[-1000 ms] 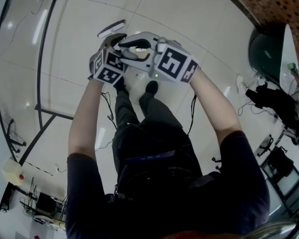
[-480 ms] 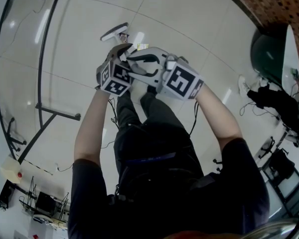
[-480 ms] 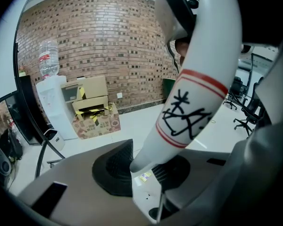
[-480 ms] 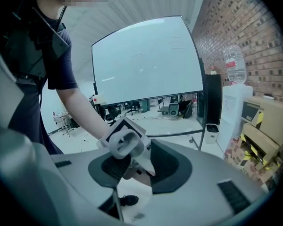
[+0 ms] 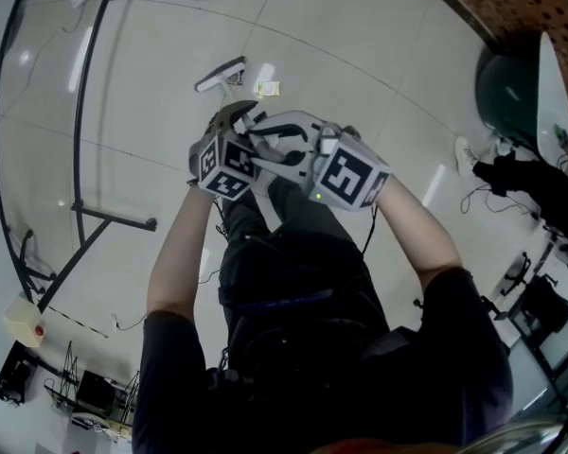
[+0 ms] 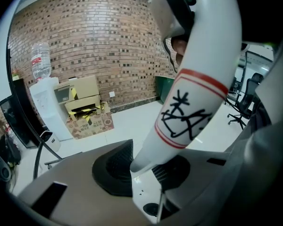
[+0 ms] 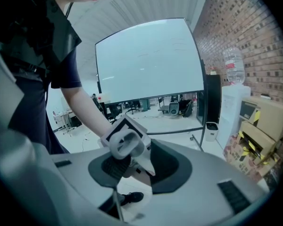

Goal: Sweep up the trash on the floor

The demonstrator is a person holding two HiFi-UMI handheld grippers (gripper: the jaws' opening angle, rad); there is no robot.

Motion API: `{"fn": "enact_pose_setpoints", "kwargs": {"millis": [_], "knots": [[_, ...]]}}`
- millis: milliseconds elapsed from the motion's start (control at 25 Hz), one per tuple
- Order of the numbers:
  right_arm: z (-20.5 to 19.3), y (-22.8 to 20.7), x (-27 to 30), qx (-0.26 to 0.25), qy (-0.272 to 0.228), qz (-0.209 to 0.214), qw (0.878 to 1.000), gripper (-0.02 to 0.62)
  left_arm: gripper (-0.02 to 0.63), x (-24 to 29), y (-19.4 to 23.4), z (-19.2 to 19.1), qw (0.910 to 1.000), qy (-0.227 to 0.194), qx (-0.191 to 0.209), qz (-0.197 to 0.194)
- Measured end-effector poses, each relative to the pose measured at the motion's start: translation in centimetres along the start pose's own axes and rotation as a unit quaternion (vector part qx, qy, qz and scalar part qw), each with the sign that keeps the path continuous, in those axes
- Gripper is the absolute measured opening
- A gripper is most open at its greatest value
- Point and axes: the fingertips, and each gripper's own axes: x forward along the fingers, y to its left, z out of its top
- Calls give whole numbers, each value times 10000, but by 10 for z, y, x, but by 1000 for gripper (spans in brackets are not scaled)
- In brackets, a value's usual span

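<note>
The trash (image 5: 268, 88), a small pale scrap, lies on the white floor (image 5: 360, 45) ahead of the person, just right of the broom head (image 5: 220, 72). The two look apart, though the head view is too small to be sure.

The broom's white handle (image 6: 198, 79), ringed with red bands and marked with black writing, runs down between the jaws of the left gripper (image 6: 146, 168). Its dark pads sit against the handle's narrow part. These jaws have just been opening a little, with the handle between them.

The right gripper (image 7: 132, 171) is clamped on the same handle near its looped top end, and the left gripper's marker cube shows just behind. In the head view both grippers are close together over the person's legs, pointing forward and down.

A black shoe (image 7: 132, 197) shows on the floor below the right jaws. Further out stand a brick wall (image 6: 99, 41), cardboard boxes (image 6: 85, 102), a water dispenser (image 6: 45, 102) and a large whiteboard (image 7: 148, 60).
</note>
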Motion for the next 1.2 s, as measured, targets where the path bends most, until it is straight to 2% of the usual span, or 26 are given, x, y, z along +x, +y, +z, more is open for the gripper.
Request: {"fn": "enact_pose_setpoints", "kwargs": {"millis": [440, 880, 1200], "knots": [[-17, 32, -18, 324, -189, -286, 9989, 153, 80, -3, -42, -12, 9989, 207, 397, -129], [-16, 29, -44, 619, -419, -414, 9963, 153, 78, 1, -61, 5, 9977, 195, 518, -401], [-15, 37, -52, 700, -503, -413, 9954, 153, 69, -3, -74, 5, 9952, 336, 831, -405]]}}
